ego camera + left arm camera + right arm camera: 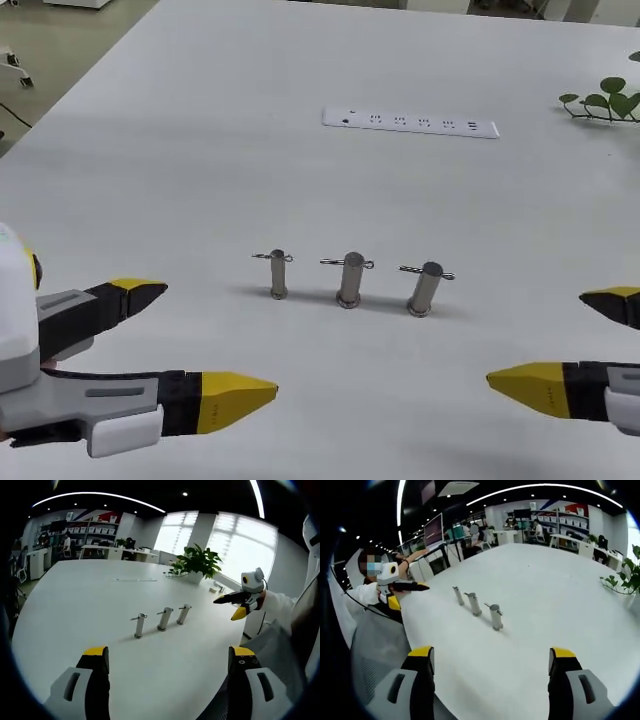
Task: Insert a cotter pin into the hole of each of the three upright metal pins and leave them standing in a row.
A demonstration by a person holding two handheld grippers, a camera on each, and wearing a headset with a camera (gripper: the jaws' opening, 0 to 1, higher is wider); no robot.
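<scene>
Three metal pins [349, 281] stand upright in a row in the middle of the white table [200, 160], just apart from one another. Each has a cotter pin [345, 263] lying crosswise through its head. Our left hand-held gripper [220, 340] and right hand-held gripper [533, 337] hover on the near side, one to each side of the row, with jaws spread wide and nothing in them.

We judge the metal pins to be stiff, smooth and weighty for their width, yet tippy on their small flanged feet. A hold belongs low on the barrel and square across it, so they stay standing. The cotter pins look thin, light and springy, easy to bend or let slip. We would pinch one at its looped end.
</scene>
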